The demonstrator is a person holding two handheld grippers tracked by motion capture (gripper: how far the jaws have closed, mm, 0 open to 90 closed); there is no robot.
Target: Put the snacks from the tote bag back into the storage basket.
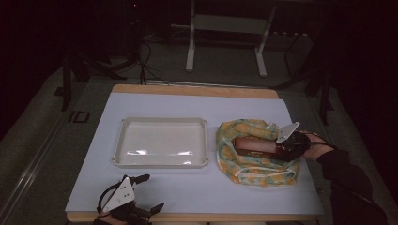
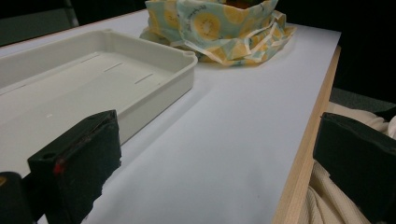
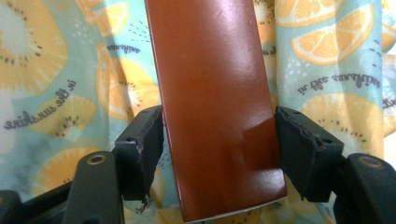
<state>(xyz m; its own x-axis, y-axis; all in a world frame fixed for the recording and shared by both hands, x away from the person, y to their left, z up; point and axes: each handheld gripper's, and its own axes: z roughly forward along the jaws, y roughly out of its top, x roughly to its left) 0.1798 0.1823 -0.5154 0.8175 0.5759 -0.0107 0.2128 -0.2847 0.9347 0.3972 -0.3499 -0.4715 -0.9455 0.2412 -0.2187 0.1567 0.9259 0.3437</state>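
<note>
Your right gripper [image 3: 218, 135] squeezes the brown block [image 3: 215, 102] on the fruit cloth [image 1: 256, 152] by the table's [image 1: 197, 192] right edge. Your left gripper [image 1: 148, 192] sits wide apart at the front edge.

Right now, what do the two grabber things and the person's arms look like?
Both are black. The left gripper has a pale grey three-cornered plate with dark dots on top, and thick, blocky jaws. The right gripper carries a similar plate; its black foam pads have ragged edges. The right arm wears a dark sleeve.

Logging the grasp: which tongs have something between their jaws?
The right tongs, jaws flanking the brown block in the fruit-print cloth. The left tongs sit open.
</note>
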